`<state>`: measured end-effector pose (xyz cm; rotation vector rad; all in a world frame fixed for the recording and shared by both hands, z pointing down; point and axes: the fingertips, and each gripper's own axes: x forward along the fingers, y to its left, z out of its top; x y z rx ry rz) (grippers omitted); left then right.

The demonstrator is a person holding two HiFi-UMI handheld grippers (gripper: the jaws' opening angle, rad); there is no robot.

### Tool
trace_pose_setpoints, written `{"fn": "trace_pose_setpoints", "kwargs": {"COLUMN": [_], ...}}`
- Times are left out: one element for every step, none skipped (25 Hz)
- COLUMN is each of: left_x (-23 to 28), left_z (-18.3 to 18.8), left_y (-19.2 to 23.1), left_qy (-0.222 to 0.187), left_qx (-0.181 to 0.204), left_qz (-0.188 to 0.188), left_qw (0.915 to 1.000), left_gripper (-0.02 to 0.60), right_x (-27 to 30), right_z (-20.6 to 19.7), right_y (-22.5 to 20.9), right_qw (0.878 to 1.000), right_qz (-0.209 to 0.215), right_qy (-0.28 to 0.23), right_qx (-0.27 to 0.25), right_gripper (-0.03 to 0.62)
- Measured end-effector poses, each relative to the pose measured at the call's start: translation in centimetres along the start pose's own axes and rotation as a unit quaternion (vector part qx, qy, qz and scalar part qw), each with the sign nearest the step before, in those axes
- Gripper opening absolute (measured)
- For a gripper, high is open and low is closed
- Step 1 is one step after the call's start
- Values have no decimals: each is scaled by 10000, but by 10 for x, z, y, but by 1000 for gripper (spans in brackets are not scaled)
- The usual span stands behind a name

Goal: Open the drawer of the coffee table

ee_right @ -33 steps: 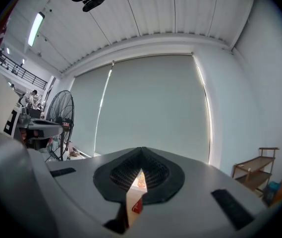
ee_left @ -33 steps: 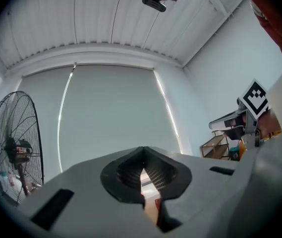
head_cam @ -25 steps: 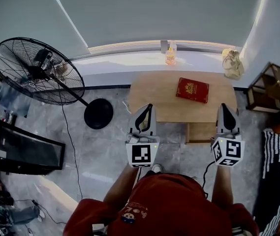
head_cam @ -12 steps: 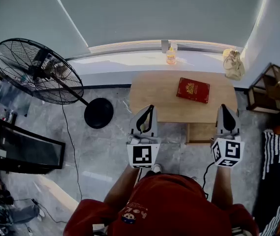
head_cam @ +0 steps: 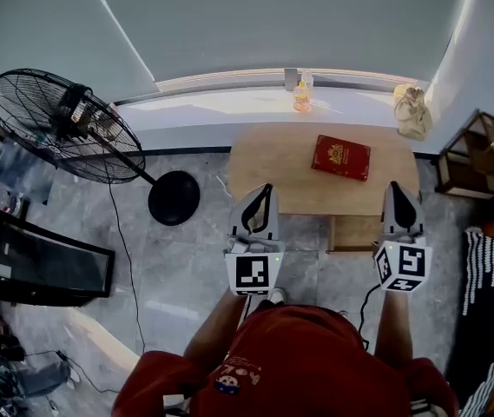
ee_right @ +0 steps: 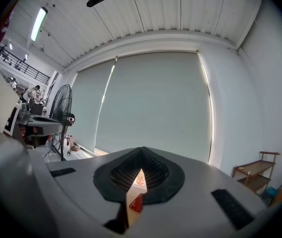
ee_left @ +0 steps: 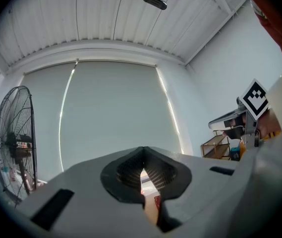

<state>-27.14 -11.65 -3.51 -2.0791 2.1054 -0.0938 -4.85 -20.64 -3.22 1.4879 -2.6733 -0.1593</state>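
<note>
Head view, left gripper (head_cam: pixel 265 189): held level above the floor, short of the coffee table's (head_cam: pixel 273 159) near edge; jaws together, touching nothing.
Head view, right gripper (head_cam: pixel 396 186): held level, its tip over the table's near right edge; jaws together, nothing held.
Head view, drawer (head_cam: pixel 355 233): its wooden front shows under the table's near edge, just left of the right gripper, and neither gripper touches it.
Head view, table top: a red book (head_cam: pixel 340 158) lies on it.
Left gripper view: the jaw tips meet and nothing is between them. A thin slit lower down shows the table and a sliver of the book.
Right gripper view: the jaw tips meet with nothing clamped. The slit shows the book and a bottle (ee_right: pixel 140 178) beyond.
</note>
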Motion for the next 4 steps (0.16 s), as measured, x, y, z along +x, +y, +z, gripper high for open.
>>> {"fn": "trace_pose_setpoints", "kwargs": {"left_x": [0,0,-1,-1], "left_z": [-1,-1,-1,-2], "left_y": [0,1,1,1], "left_qy": [8,15,21,26], "left_qx": [0,-5,-14,-23], "left_qz": [-1,-1,1,4], "left_qw": [10000,10000,10000,10000], "left_gripper": [8,8,8,8], "right_x": [0,0,0,0], "right_z": [0,0,0,0], "right_y": [0,1,1,1], "right_qw": [10000,10000,10000,10000], "right_qz": [0,0,-1,-2], "right_qy": [2,2,2,1], "right_qx": [3,0,-6,-13], "right_gripper": [-3,-3,-3,-3]}}
